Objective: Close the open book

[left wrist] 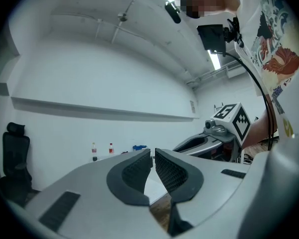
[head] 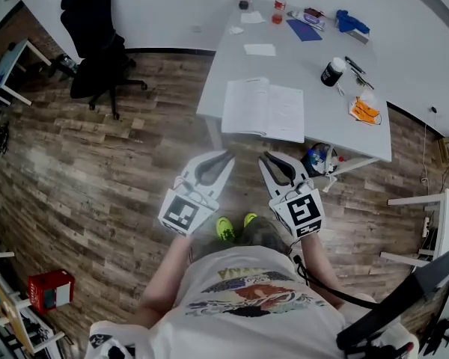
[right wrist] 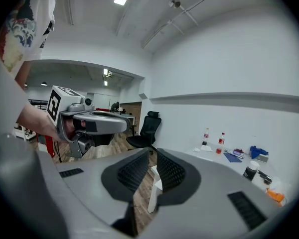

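The open book (head: 263, 109) lies flat at the near edge of the white table (head: 299, 58), its spread running from 9 to 3 o'clock and its spine from 12 to 6. At 6 o'clock from it, over the floor, the left gripper (head: 226, 155) and right gripper (head: 265, 157) both have their jaws together, holding nothing.

I see the book (head: 263, 109) lying open and flat on the white desk (head: 284, 58), both pages facing up. The paper is white with pale grey print too small for me to read. Its spine runs roughly from near to far, with the whole book turned slightly askew. The left page arches up a little towards the spine, while the right page lies flatter. It sits on the left part of the desk, right at the near edge, well apart from the clutter along the far and right sides.
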Demonstrator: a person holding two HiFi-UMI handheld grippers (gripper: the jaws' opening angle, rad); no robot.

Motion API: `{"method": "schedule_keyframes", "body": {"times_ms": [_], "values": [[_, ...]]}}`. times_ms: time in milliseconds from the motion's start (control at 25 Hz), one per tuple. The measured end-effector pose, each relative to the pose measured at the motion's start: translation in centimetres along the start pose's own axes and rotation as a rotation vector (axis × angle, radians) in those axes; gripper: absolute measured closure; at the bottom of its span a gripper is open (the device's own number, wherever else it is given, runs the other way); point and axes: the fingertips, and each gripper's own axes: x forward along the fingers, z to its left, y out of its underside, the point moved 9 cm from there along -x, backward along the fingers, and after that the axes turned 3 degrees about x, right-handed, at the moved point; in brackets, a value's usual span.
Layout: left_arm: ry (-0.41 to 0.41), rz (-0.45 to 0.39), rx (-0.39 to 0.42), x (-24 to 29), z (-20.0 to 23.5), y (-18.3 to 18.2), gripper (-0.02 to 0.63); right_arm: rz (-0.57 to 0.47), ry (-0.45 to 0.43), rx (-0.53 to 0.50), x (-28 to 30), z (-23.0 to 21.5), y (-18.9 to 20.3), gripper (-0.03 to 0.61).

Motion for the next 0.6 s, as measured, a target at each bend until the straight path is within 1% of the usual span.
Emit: {"method": "schedule_keyframes", "body": {"times_ms": [160, 240, 440, 600], "values": [[-0.020, 0.038, -0.017, 1.6, 1.3, 0.9, 0.600, 0.004, -0.029, -0.012, 2.0, -1.8, 0.0, 0.547], [-0.033, 0.059, -0.029, 2.4, 1.7, 1.2, 0.600, 0.006, -0.050, -0.009, 2.7, -2.8, -0.1, 0.534], [-0.049, 0.088, -0.029, 4.7, 2.5, 1.2, 0.600, 0.024, -0.101, -0.020, 3.9, -5.6, -0.5, 0.503], [-0.067, 0.113, -0.025, 7.1, 3.0, 1.7, 0.600, 0.050, -0.143, -0.033, 4.7, -7.8, 0.0, 0.503]]}}
